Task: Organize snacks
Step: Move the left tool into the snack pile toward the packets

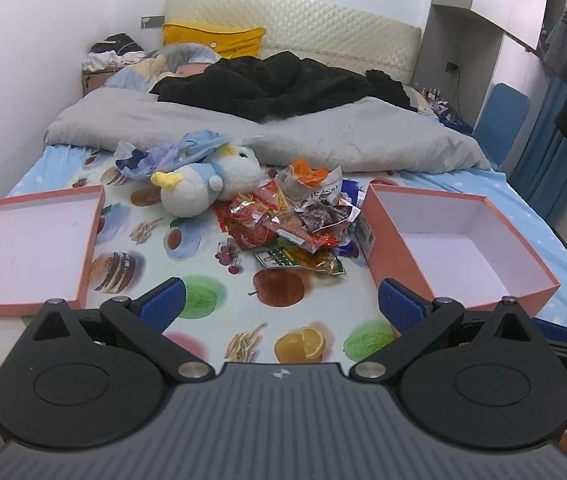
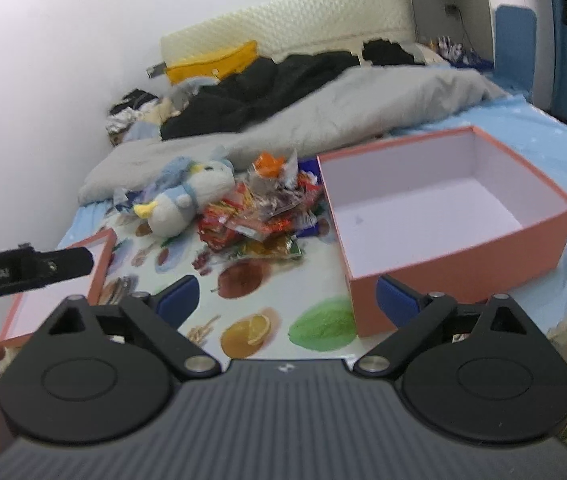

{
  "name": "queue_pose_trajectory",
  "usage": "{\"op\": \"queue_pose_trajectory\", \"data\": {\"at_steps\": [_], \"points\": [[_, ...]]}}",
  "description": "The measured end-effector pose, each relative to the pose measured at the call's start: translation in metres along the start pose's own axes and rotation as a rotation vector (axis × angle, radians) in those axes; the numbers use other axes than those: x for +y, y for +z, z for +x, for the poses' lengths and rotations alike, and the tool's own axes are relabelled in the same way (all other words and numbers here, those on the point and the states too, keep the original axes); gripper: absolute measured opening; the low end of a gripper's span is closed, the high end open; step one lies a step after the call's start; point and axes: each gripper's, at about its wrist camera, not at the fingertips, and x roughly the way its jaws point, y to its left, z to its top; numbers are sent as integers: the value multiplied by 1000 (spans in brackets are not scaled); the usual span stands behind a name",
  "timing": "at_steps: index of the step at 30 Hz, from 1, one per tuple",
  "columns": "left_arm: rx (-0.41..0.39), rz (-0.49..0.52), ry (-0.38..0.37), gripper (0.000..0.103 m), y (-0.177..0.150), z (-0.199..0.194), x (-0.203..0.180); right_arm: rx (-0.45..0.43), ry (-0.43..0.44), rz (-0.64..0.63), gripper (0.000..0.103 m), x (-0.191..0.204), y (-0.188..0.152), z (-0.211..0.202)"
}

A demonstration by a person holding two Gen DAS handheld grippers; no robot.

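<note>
A heap of snack packets (image 1: 295, 220) in red, orange and green wrappers lies mid-bed; it also shows in the right wrist view (image 2: 267, 216). An empty pink box (image 1: 459, 248) stands to its right, also seen in the right wrist view (image 2: 439, 216). The box's lid (image 1: 27, 248) lies open side up at the left, partly seen in the right wrist view (image 2: 63, 284). My left gripper (image 1: 281, 304) is open and empty, hovering near the bed's front edge. My right gripper (image 2: 287, 300) is open and empty, its right finger by the box's near corner.
A blue-and-white plush bird (image 1: 207, 180) lies touching the snack heap's left side. A grey duvet (image 1: 243, 132) and black clothes (image 1: 283, 84) cover the far half of the bed. The fruit-print sheet (image 1: 187, 240) lies between lid and box. The left gripper's body (image 2: 23, 268) shows at left.
</note>
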Motion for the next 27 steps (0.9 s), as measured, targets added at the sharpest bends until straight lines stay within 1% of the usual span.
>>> {"op": "queue_pose_trajectory", "data": {"at_steps": [3, 8, 12, 15, 19, 24, 27], "points": [[-2, -3, 5, 103, 3, 10, 0, -14, -16, -8, 96, -1, 2, 3], [-15, -18, 1, 103, 10, 25, 11, -62, 18, -59, 97, 6, 6, 9], [-4, -3, 16, 103, 13, 40, 19, -43, 38, -45, 97, 8, 8, 23], [8, -17, 20, 103, 16, 53, 28, -40, 69, -27, 97, 11, 11, 32], [18, -27, 18, 103, 20, 73, 37, -40, 106, -42, 97, 19, 17, 45], [19, -19, 3, 103, 24, 97, 44, -30, 73, -71, 97, 26, 21, 68], [30, -18, -15, 103, 25, 117, 49, -38, 95, -73, 97, 28, 23, 79]]}}
